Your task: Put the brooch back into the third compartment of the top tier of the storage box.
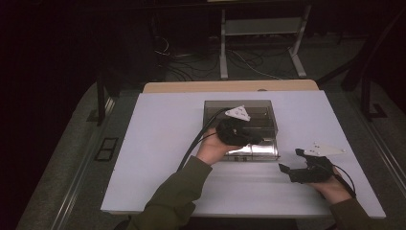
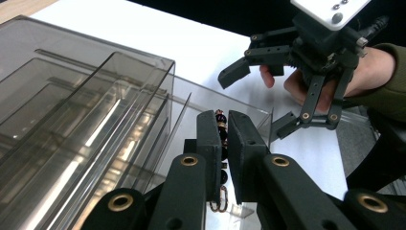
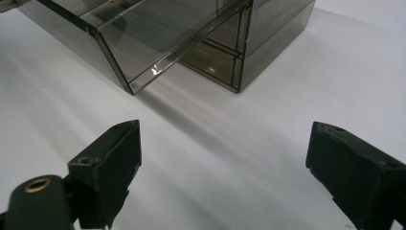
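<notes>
A smoky clear acrylic drawer box (image 1: 261, 111) stands mid-table, with its bottom drawer (image 1: 262, 151) pulled out toward me. My left gripper (image 1: 253, 140) hovers over that drawer. In the left gripper view its jaws (image 2: 224, 120) are shut on a string of dark and gold beads (image 2: 220, 125), which hangs down with small rings at its lower end, above the drawer's wall (image 2: 215, 98). My right gripper (image 1: 290, 161) rests at the right of the table, open and holding nothing. In the right gripper view its wide-apart jaws (image 3: 225, 139) face the drawer's corner (image 3: 158, 52).
A white sheet (image 1: 158, 143) covers the table, with a wooden edge (image 1: 191, 86) at the back. Cables and a metal stand's legs (image 1: 258, 48) lie on the dark floor beyond. The left gripper view also takes in the open right gripper (image 2: 256, 103) and the hand that holds it.
</notes>
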`<state>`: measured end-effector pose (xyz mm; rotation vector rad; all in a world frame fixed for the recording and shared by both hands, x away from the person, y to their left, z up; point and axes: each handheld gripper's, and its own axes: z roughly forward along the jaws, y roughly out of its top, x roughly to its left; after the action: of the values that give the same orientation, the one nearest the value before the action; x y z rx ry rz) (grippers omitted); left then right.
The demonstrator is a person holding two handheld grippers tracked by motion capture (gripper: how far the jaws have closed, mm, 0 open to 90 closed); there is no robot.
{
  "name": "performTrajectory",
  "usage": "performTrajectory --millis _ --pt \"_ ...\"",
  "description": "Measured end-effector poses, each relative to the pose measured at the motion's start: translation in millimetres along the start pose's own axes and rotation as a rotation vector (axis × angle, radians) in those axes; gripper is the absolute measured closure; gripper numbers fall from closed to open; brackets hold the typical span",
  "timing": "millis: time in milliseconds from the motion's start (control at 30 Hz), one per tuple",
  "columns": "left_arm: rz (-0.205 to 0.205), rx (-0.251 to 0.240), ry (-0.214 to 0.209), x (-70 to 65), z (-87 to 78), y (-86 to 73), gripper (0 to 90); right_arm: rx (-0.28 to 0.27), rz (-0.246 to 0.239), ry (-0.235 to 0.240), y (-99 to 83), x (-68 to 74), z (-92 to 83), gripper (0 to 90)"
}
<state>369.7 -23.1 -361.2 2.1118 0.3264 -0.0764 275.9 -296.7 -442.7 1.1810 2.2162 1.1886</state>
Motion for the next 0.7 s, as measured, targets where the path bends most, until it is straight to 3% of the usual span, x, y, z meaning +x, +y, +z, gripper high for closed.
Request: performTrajectory --millis 400,700 --pt "0.006 0.045 -0.008 -3.8 11.8 4.9 82.3 0.000 -0.001 0.001 0.1 0.0 0.0 11.3" --pt "0.005 0.050 0.002 -2.3 8.2 3.9 77.0 -0.003 -0.002 0.002 -0.1 -0.1 -0.4 11.3"
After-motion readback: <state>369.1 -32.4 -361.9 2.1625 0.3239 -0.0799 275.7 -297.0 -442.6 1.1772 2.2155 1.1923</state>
